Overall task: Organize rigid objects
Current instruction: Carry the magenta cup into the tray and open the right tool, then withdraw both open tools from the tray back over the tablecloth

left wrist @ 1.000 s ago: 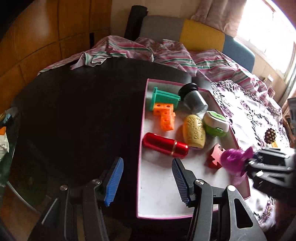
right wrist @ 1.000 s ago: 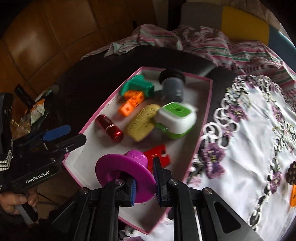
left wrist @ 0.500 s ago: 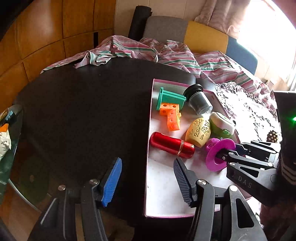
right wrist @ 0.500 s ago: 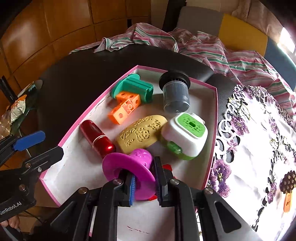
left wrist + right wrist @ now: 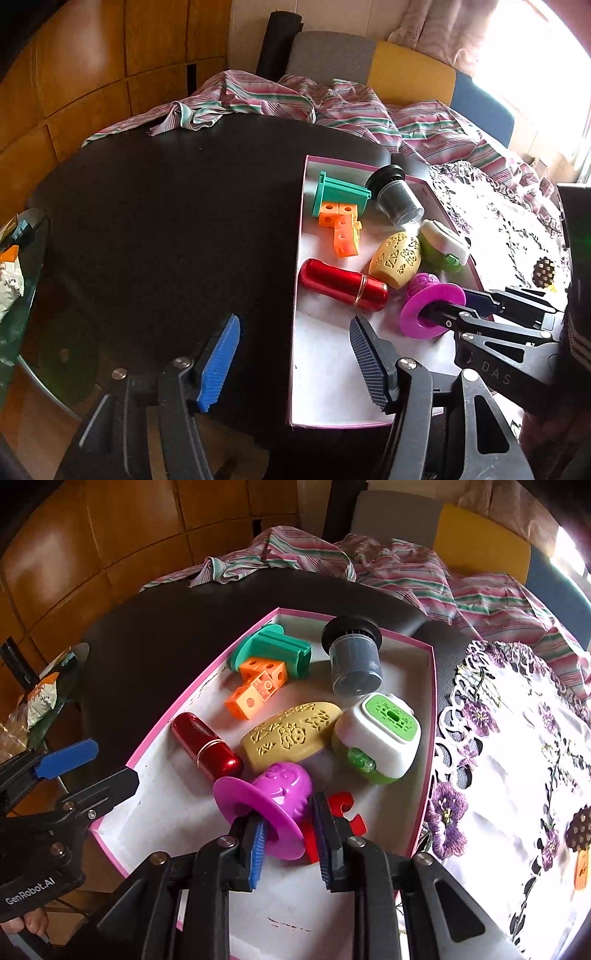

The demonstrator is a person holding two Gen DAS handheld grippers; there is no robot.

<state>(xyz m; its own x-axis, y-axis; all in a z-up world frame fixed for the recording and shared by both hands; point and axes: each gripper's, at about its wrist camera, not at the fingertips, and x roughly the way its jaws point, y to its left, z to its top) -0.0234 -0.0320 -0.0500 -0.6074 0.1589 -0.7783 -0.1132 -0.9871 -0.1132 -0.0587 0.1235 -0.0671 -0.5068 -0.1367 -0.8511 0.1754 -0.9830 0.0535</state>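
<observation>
A purple hat-shaped toy (image 5: 284,786) rests in the pink-rimmed white tray (image 5: 184,701), partly on a red puzzle piece (image 5: 351,812). My right gripper (image 5: 288,812) straddles its brim with jaws opening; the right pad stands clear of the toy. In the left wrist view the toy (image 5: 432,306) lies beside the red cylinder (image 5: 341,284). My left gripper (image 5: 295,325) hovers over the tray's left rim (image 5: 299,258), jaws opening, nothing between them. The tray also holds a yellow embossed oval (image 5: 291,734), a white-green box (image 5: 376,738), an orange block (image 5: 258,690), a teal piece (image 5: 273,653) and a dark cup (image 5: 354,661).
The tray sits on a black round table (image 5: 166,221). A striped cloth (image 5: 332,103) is heaped at the far edge. A white lace cloth (image 5: 517,757) lies right of the tray with a small mushroom toy (image 5: 581,834) on it. A snack bag (image 5: 7,288) lies at far left.
My right gripper carried the purple toy into the tray, down beside the red cylinder, and its jaws have parted. My left jaws have widened a little.
</observation>
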